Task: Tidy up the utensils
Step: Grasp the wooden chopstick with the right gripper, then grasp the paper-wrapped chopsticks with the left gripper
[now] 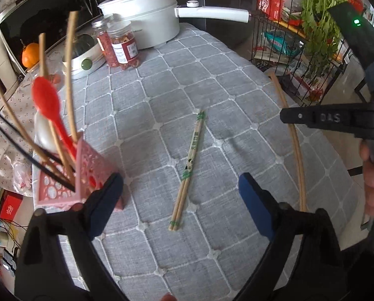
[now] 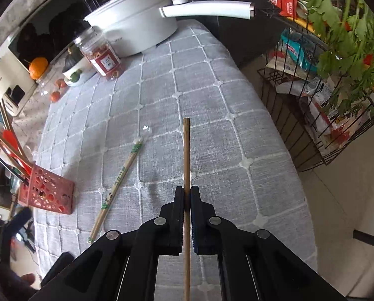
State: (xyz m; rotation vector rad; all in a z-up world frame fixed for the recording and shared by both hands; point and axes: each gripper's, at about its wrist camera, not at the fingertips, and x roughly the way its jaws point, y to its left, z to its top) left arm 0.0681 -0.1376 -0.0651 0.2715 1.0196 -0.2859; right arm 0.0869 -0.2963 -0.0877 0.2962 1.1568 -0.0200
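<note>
A pink perforated utensil holder [image 1: 86, 170] stands at the table's left edge, holding a red spoon [image 1: 46, 100], a white spoon, chopsticks and black sticks; it also shows in the right wrist view [image 2: 49, 190]. A pair of bamboo chopsticks with green print [image 1: 189, 168] lies on the grey quilted cloth, also seen in the right wrist view [image 2: 119, 180]. My left gripper [image 1: 181, 193] is open, its left finger beside the holder, above the pair's near end. My right gripper [image 2: 187, 193] is shut on a single wooden chopstick [image 2: 186, 150], which also shows in the left wrist view [image 1: 294, 140].
A white pot with a long handle [image 1: 146, 17] and two jars of red food [image 1: 121, 45] stand at the table's far end. A microwave, an orange and a bowl lie far left. A black wire rack [image 2: 312, 95] with packets and greens stands right of the table.
</note>
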